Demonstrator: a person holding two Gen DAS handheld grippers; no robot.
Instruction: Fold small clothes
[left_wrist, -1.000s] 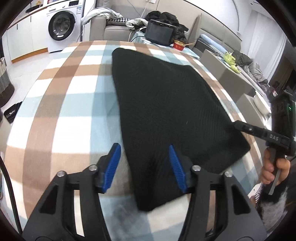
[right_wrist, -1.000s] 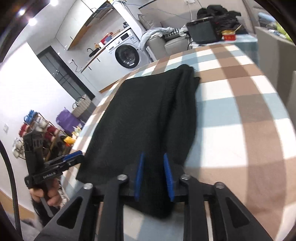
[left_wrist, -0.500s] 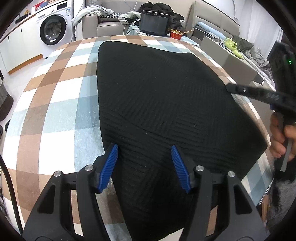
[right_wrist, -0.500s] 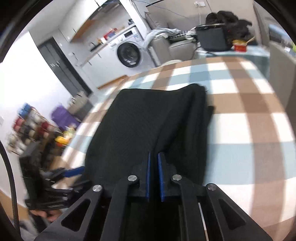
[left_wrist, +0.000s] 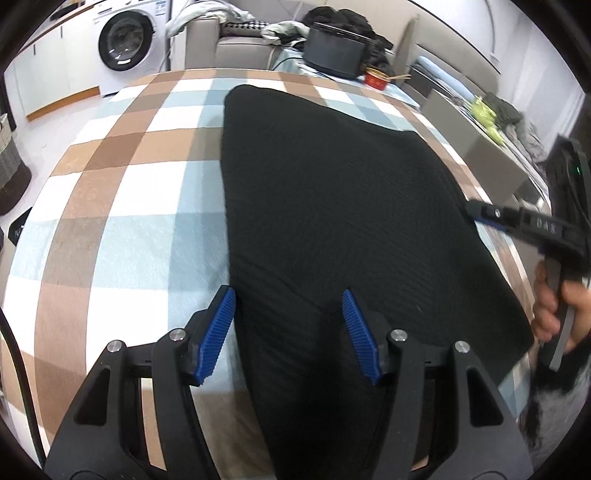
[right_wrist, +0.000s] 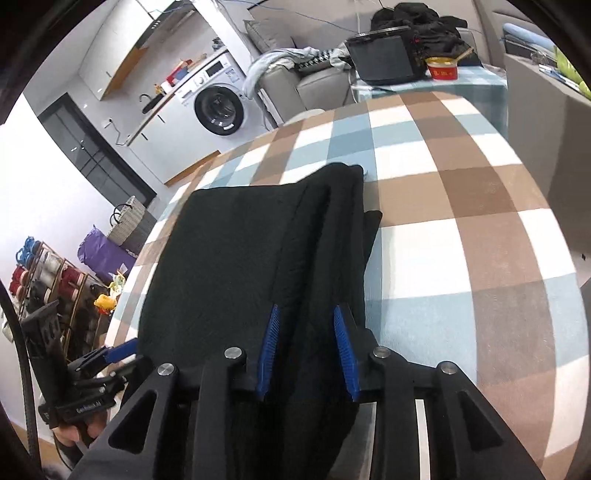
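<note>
Both tongs are wide and hold nothing: left tongs over the near edge of the black cloth, right tongs over its folded side. The cloth lies flat on the checked desk. Closing on one layer only may drag the fold open.

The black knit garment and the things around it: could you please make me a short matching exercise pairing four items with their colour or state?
Items:
1. black knit garment
2. left gripper
3. washing machine
4. small tub

Descriptions:
A. red, behind the table
B. white, round door
C. lying flat on the checked tablecloth
D. open, blue pads, over the garment's near edge

Pairs: 1-C, 2-D, 3-B, 4-A
</note>
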